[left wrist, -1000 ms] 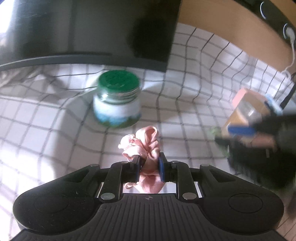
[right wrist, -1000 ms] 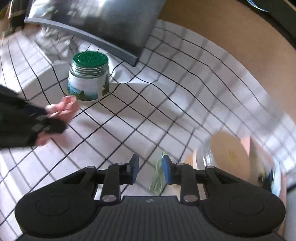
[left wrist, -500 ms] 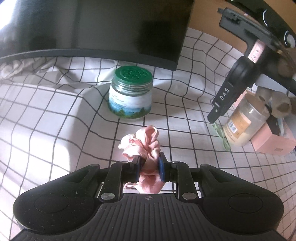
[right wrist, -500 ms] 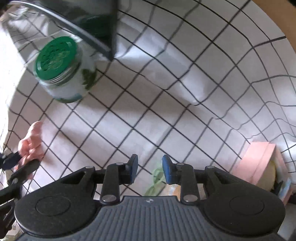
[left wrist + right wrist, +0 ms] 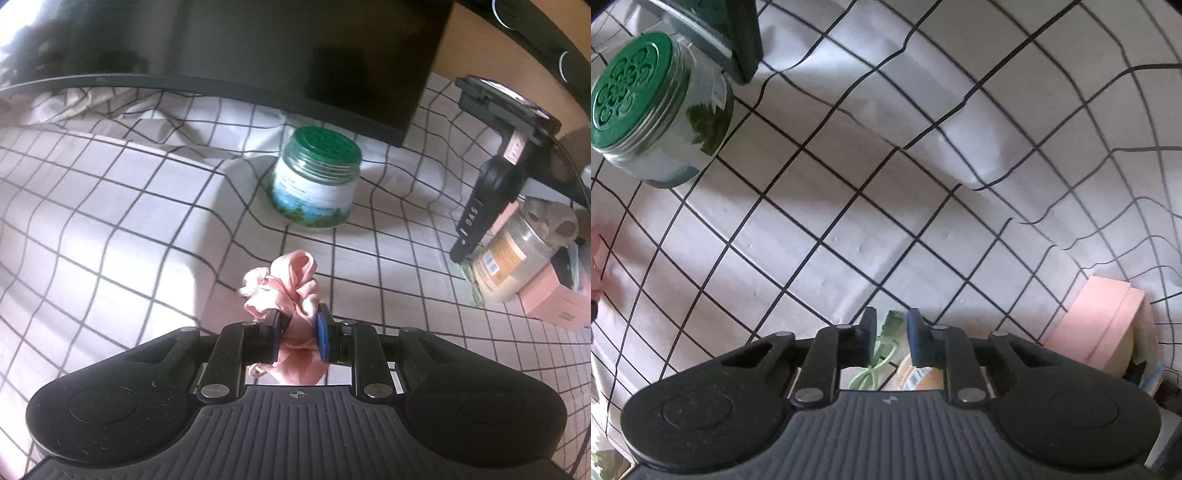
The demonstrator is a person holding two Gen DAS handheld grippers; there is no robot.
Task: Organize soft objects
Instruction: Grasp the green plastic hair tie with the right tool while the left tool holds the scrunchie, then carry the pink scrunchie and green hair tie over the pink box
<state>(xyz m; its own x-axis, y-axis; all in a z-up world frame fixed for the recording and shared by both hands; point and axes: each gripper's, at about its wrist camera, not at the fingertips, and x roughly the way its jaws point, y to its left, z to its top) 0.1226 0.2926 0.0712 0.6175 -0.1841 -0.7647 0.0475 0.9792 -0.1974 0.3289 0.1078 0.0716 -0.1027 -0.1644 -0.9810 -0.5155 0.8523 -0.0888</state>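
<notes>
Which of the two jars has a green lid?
The glass jar with the green screw lid beside the dark monitor; the other, a beige-filled jar, leans against the pink box.

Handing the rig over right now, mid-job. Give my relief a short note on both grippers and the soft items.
Left gripper: shut on the pink scrunchie, held above the checked cloth.
Right gripper: open, empty, poised over the green hair tie lying beside the tan jar.
Done: scrunchie picked up.
Left: place the scrunchie, then grasp the green tie. The green-lidded jar is closed.
</notes>
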